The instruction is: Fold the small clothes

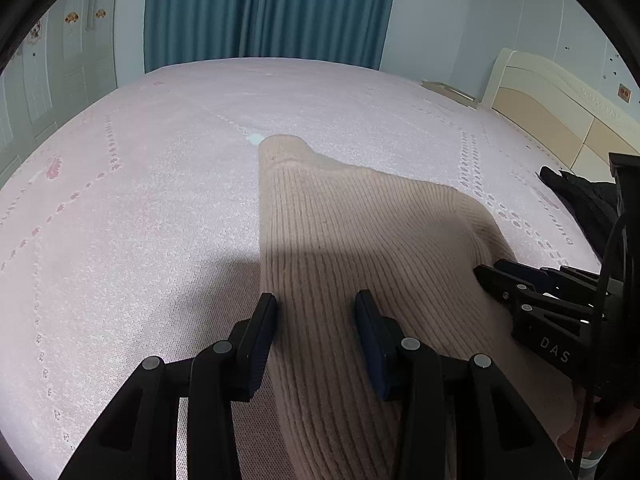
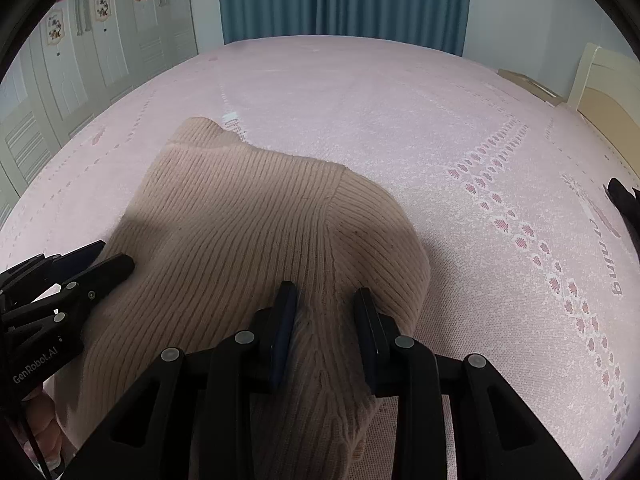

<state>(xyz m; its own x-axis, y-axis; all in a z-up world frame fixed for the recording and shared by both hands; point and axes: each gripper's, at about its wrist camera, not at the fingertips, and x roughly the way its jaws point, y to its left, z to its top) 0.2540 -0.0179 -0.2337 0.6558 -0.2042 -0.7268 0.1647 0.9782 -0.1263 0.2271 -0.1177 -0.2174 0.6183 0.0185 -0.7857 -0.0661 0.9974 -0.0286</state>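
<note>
Both grippers spread over a beige ribbed sweater on the pink bed, nothing pinched.

The sweater (image 1: 360,240) lay partly folded at the near middle of the bedspread (image 1: 140,200), its collar toward 12 o'clock. The left gripper (image 1: 316,320) straddled the knit's edge at 6 o'clock with jaws apart; the right gripper (image 2: 326,312) stood likewise open over a bunched ridge of knit by the sleeve seam. A close there would likely have caught only the top layer, dragging the fold askew, and the soft knit could have slipped out mid-lift. The near hem lay hidden beneath the fingers, the sleeves seemed tucked under though this was unclear, and a dark garment (image 1: 580,200) at 3 o'clock was cut off.
</note>
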